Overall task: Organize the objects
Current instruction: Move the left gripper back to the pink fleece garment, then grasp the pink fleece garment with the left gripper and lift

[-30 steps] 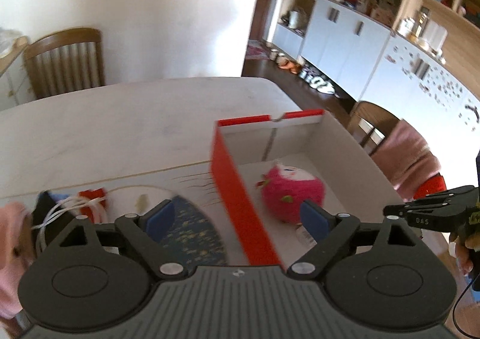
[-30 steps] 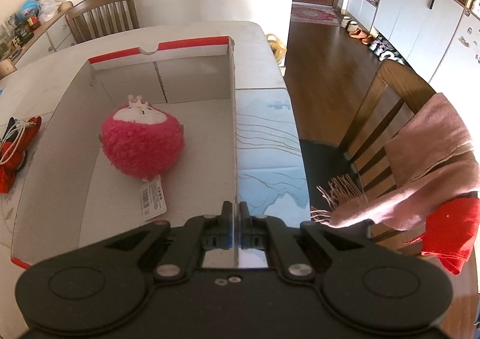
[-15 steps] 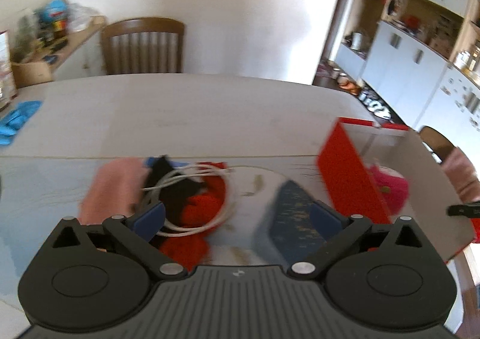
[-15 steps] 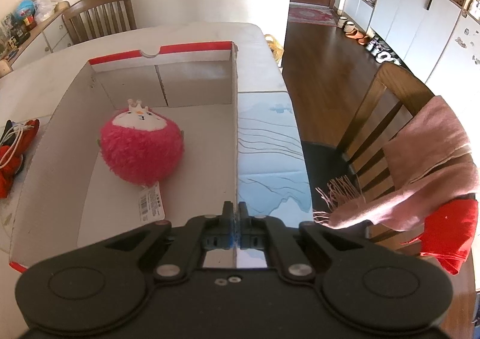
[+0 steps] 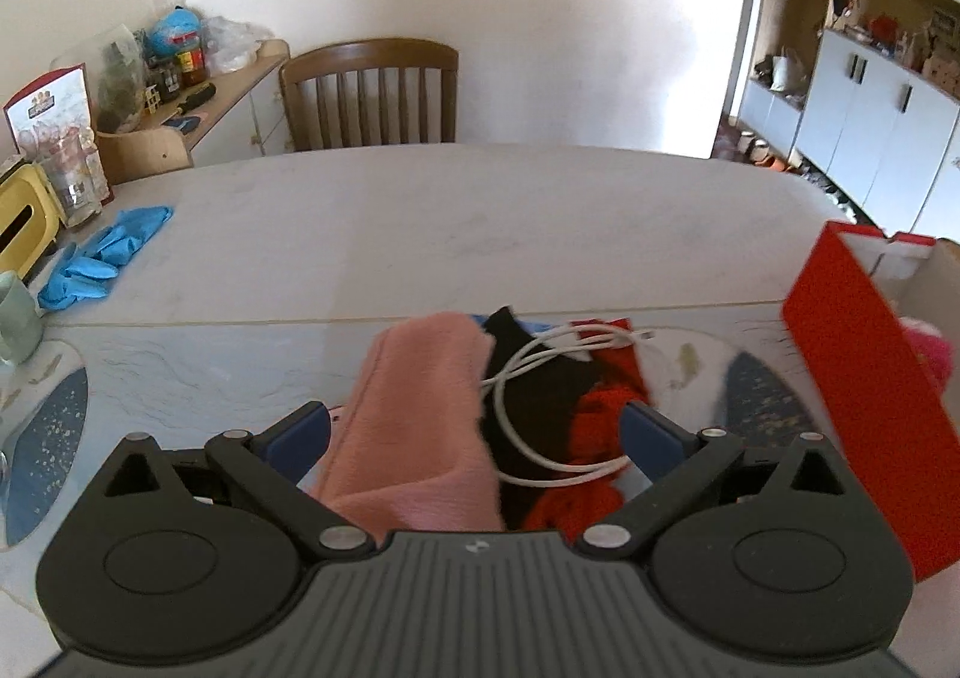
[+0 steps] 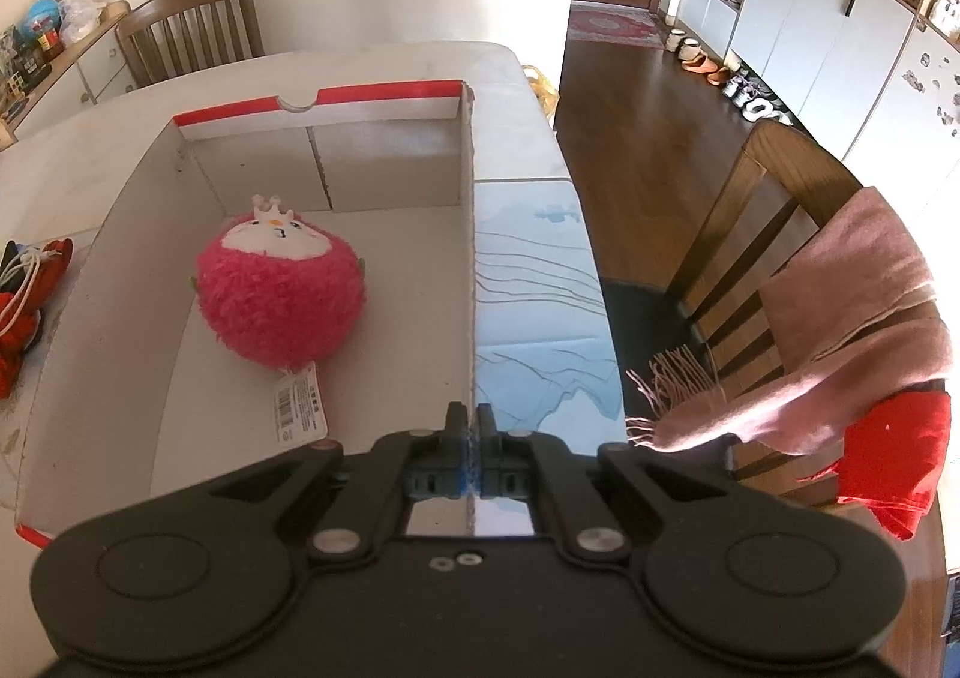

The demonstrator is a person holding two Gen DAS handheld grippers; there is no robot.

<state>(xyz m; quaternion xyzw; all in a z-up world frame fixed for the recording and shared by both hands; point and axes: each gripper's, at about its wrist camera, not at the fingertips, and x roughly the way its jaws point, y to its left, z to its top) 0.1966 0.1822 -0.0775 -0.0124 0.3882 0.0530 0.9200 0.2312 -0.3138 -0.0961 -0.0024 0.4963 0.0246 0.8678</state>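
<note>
A red and white cardboard box stands on the table, with a pink plush toy inside. My right gripper is shut on the box's right wall. In the left wrist view the box is at the right edge. My left gripper is open, just above a pile: a pink cloth, a black cloth, a red cloth and a white cable. The pile lies between its fingers.
Blue gloves, a mug and a yellow container sit at the table's left. Wooden chairs stand behind the table and at the right, the latter draped with a pink scarf.
My left gripper has swung left from the box to over the pile of cloths and cable. The right gripper stays clamped on the box wall.
</note>
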